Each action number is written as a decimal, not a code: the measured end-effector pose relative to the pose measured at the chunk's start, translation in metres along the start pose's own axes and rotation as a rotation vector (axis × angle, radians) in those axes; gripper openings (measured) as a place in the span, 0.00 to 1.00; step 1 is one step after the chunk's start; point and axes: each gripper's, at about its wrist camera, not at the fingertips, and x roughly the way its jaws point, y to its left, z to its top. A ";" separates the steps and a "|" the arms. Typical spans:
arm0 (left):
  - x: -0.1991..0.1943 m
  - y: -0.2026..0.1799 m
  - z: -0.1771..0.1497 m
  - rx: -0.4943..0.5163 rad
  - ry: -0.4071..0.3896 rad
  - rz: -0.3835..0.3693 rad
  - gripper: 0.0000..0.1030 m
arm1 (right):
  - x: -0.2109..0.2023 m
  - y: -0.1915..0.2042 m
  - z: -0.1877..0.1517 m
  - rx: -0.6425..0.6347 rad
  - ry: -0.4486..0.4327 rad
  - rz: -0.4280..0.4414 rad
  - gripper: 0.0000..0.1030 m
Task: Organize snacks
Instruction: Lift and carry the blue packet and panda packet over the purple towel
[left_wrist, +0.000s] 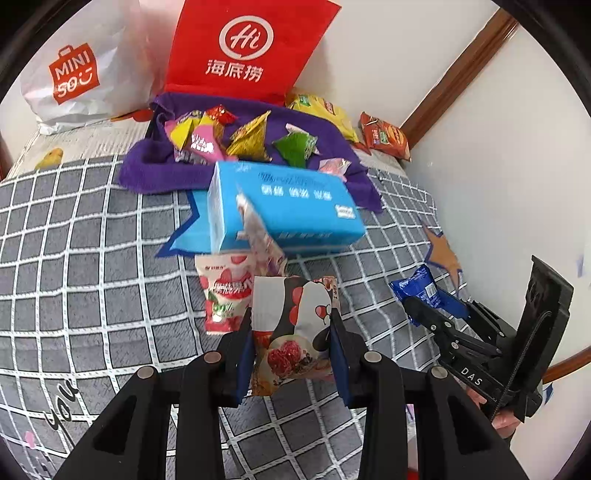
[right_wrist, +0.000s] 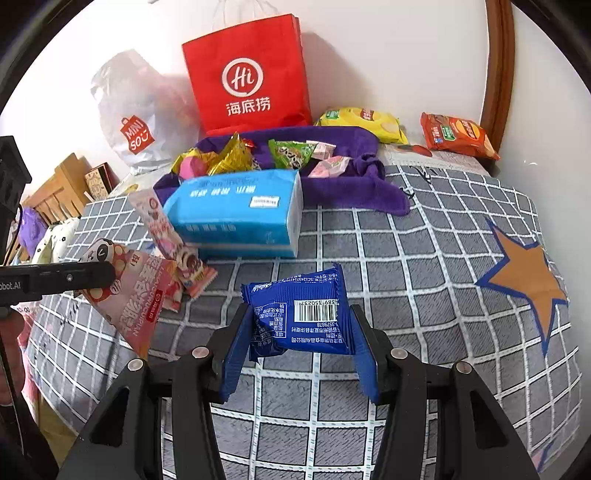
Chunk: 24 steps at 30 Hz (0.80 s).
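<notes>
My left gripper (left_wrist: 291, 332) is shut on a pink panda snack bag (left_wrist: 295, 332) and holds it above the checked bedspread; the bag also shows in the right wrist view (right_wrist: 136, 295). My right gripper (right_wrist: 299, 328) is shut on a blue snack packet (right_wrist: 303, 314), also seen in the left wrist view (left_wrist: 421, 288). A strawberry pouch (left_wrist: 225, 291) and a thin pink packet (right_wrist: 162, 229) lie by a blue tissue box (right_wrist: 236, 210). Several small snacks (right_wrist: 229, 158) lie on a purple towel (right_wrist: 351, 184).
A red paper bag (right_wrist: 247, 74) and a white Miniso bag (right_wrist: 136, 122) stand against the wall. A yellow chip bag (right_wrist: 362, 122) and an orange chip bag (right_wrist: 458, 136) lie at the back right. The wall is close on the right.
</notes>
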 end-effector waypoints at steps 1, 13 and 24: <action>-0.002 0.000 0.002 0.001 -0.006 -0.003 0.33 | -0.001 0.000 0.002 0.002 -0.002 -0.001 0.50; -0.036 -0.004 0.058 0.023 -0.100 -0.012 0.33 | -0.007 0.001 0.078 0.019 -0.070 -0.020 0.50; -0.017 0.014 0.145 0.005 -0.151 0.067 0.33 | 0.025 0.014 0.180 -0.009 -0.144 0.016 0.50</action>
